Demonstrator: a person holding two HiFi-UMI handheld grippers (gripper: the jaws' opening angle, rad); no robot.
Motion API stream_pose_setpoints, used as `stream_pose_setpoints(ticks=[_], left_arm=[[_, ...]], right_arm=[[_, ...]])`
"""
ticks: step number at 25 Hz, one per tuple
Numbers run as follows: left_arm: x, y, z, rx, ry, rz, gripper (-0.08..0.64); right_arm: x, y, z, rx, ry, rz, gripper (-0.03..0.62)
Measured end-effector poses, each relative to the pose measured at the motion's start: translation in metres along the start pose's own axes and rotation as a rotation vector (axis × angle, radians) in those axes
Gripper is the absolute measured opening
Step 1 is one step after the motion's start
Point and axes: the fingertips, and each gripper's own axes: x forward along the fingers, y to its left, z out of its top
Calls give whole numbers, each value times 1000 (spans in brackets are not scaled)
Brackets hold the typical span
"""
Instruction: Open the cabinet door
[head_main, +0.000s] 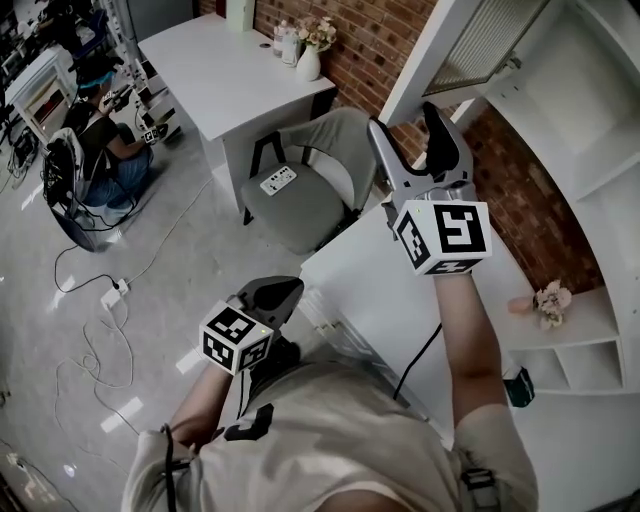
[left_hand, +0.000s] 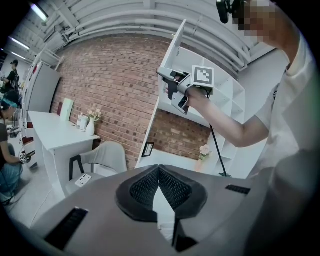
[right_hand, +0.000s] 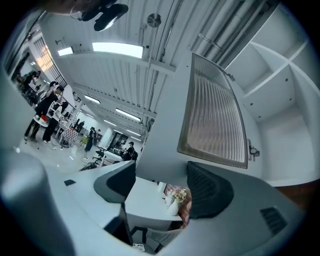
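**Cabinet door standing open, right tongs astride its corner**

I am holding the right gripper (head_main: 405, 118) up at the cabinet door (head_main: 470, 50). Its tongs are spread, with the door's lower corner sitting between them; I cannot tell whether either pad is touching the frame. The door, white with a ribbed glass pane, is angling out from the white cabinet (head_main: 600, 120) at upper right. The left gripper (head_main: 285, 290) is hanging low by my waist, tongs pressed together on nothing. Square black-and-white markers are showing on both cubes. A white vase (head_main: 308, 64) is holding flowers on the desk (head_main: 220, 70) by the brick wall. A small posy (head_main: 550, 300) is sitting on a cabinet shelf (head_main: 590, 325).
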Motion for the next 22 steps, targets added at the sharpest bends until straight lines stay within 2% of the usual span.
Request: stream_pose_setpoints(ticks=[5, 11, 22], left_arm=[[8, -9, 0, 14, 20, -26, 17], [22, -24, 6, 45, 23, -57, 17], [13, -38, 8, 68, 26, -16, 17]], right_arm=[[3, 1, 1, 36, 48, 76, 316], [2, -2, -2, 24, 75, 93, 316], [-2, -4, 0, 57, 87, 138, 314]])
